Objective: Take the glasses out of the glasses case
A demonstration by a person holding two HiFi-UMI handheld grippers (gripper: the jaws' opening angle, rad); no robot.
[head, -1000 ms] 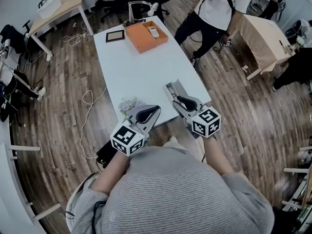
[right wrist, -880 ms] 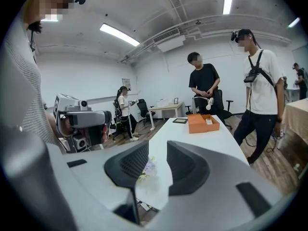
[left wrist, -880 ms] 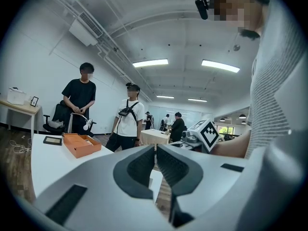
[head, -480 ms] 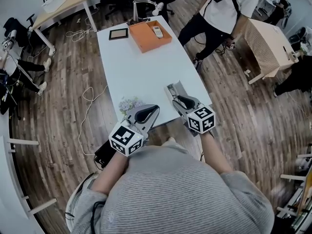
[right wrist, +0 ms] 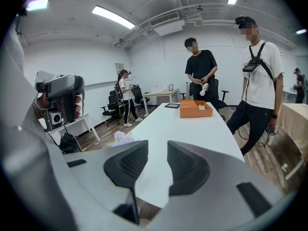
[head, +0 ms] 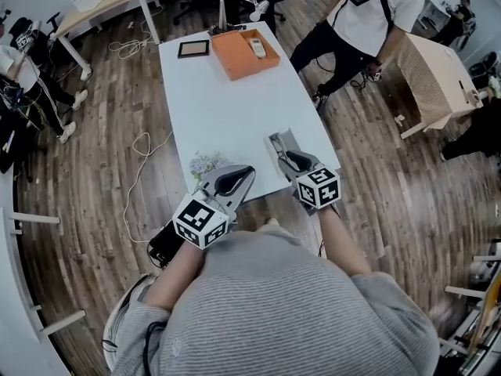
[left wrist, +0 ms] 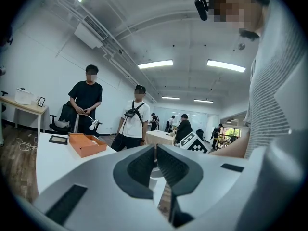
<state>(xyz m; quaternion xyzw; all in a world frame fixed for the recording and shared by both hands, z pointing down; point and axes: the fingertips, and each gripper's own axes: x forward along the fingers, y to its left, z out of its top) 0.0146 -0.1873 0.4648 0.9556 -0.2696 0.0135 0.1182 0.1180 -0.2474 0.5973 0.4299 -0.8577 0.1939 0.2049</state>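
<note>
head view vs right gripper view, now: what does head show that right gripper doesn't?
Head view only: the marker cube on the right tongs, and the looped white floor cable.
Right gripper view only: the right tongs' pads standing apart with nothing between them, plus the ceiling lights and the air-conditioning unit.
Both: the white table, the orange box, the purple floral object near the table's near edge, and the person in a white shirt.

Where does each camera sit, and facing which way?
Head view: on the head, steeply down at the table; torso, left gripper, right gripper.
Left gripper view: on that gripper, level across the table; its shut jaws, striped torso.
Right gripper view: on that gripper, along the table; its open jaws.
All share the orange box.
</note>
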